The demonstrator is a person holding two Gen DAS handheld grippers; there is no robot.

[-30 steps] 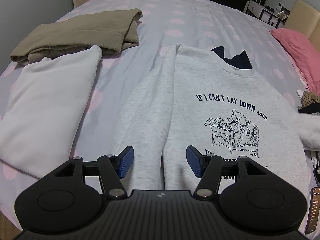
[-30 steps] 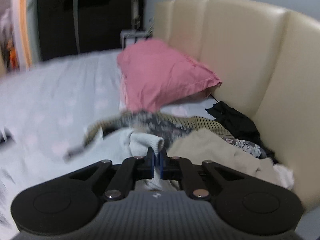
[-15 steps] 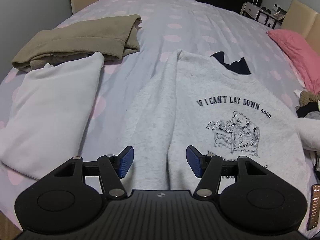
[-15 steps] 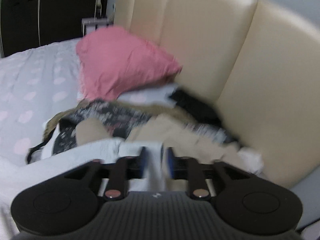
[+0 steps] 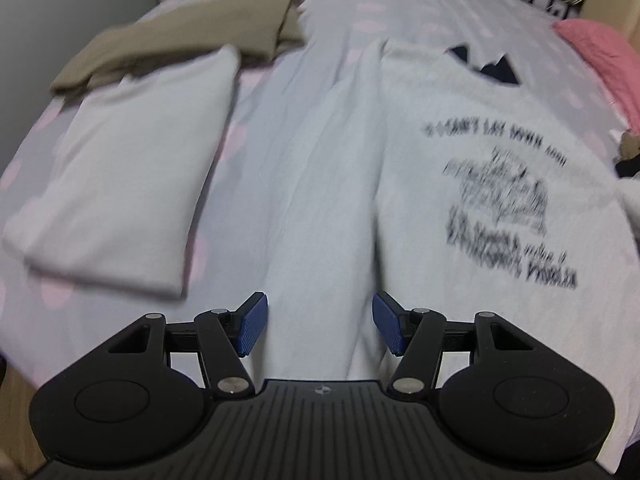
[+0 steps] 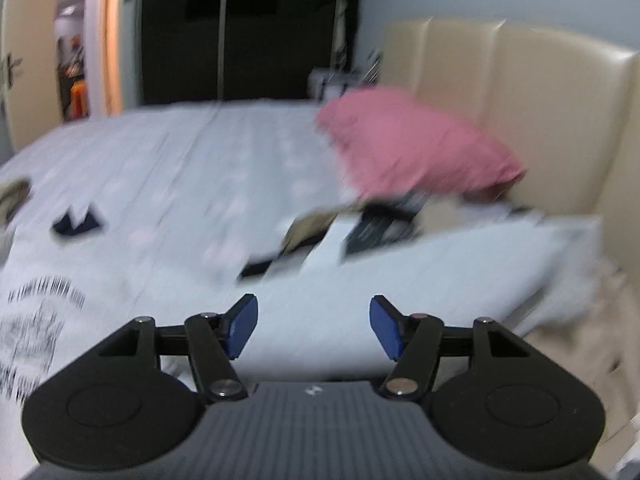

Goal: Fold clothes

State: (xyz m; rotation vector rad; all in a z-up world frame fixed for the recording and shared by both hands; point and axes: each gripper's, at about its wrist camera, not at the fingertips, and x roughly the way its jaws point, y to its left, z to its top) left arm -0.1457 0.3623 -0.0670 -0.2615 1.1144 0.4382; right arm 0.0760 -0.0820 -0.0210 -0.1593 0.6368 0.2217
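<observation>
A light grey sweatshirt [image 5: 460,128] with a dark printed picture and lettering lies face up on the bed. Its left sleeve [image 5: 320,216] runs down along the body. My left gripper [image 5: 318,330] is open and empty just above that sleeve's lower end. In the right wrist view the sweatshirt's right sleeve [image 6: 400,276] stretches out to the right over a pile of clothes. My right gripper [image 6: 312,328] is open and empty above this sleeve. The print also shows at the left edge of the right wrist view [image 6: 36,320].
A folded white garment [image 5: 132,172] and a folded olive one [image 5: 192,36] lie left of the sweatshirt. A pink pillow [image 6: 412,152] and a heap of unfolded clothes [image 6: 360,228] sit by the cream headboard [image 6: 520,112]. The bedsheet [image 5: 392,8] is grey with pink dots.
My right gripper opened, let go of the sleeve cuff and swung left over the laid-out sleeve. My left gripper stayed open and moved closer down to the left sleeve.
</observation>
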